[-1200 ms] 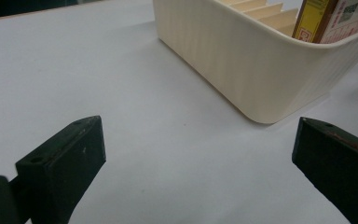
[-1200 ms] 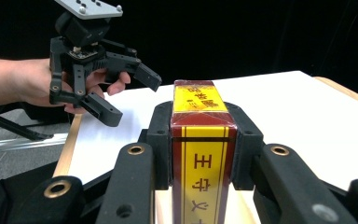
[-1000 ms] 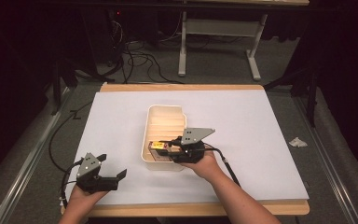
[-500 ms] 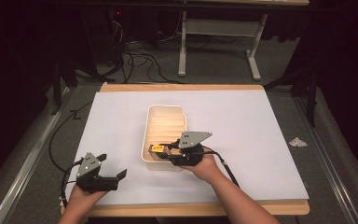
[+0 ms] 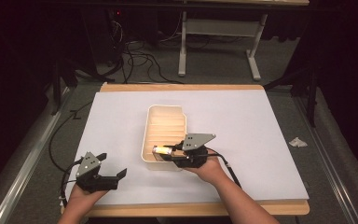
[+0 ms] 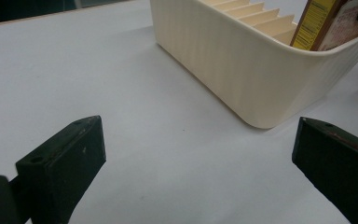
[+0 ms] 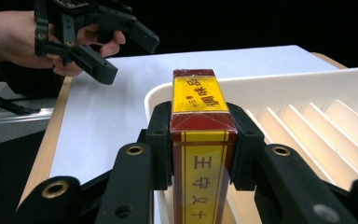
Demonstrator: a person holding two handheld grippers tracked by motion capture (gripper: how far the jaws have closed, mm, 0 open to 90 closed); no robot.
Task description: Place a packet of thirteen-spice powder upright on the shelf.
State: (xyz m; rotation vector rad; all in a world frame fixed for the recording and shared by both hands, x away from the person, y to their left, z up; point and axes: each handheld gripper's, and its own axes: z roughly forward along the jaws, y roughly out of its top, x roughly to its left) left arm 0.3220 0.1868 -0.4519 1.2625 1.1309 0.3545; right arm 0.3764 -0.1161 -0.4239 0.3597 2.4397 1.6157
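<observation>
— What's in the slotted tray [image 5: 164,122]?
— A red-and-yellow box [image 7: 199,140], low centre, clamped by my right gripper [image 5: 168,151].
— Your left gripper [image 5: 113,165]?
— Lower left, jaws apart, holding nothing.

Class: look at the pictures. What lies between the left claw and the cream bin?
Nothing: between the left claw and the cream bin lies bare white table cover, as the left gripper view shows.

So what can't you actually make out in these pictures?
- Red-and-yellow box: its lower end is cut off by the bottom edge in the right gripper view; in the high view it is too small to read.
- Cream slotted tray: the left gripper view shows its near corner, and its wall hides the box's lower part.
- Crumpled scrap: too small to identify in the high view.
</observation>
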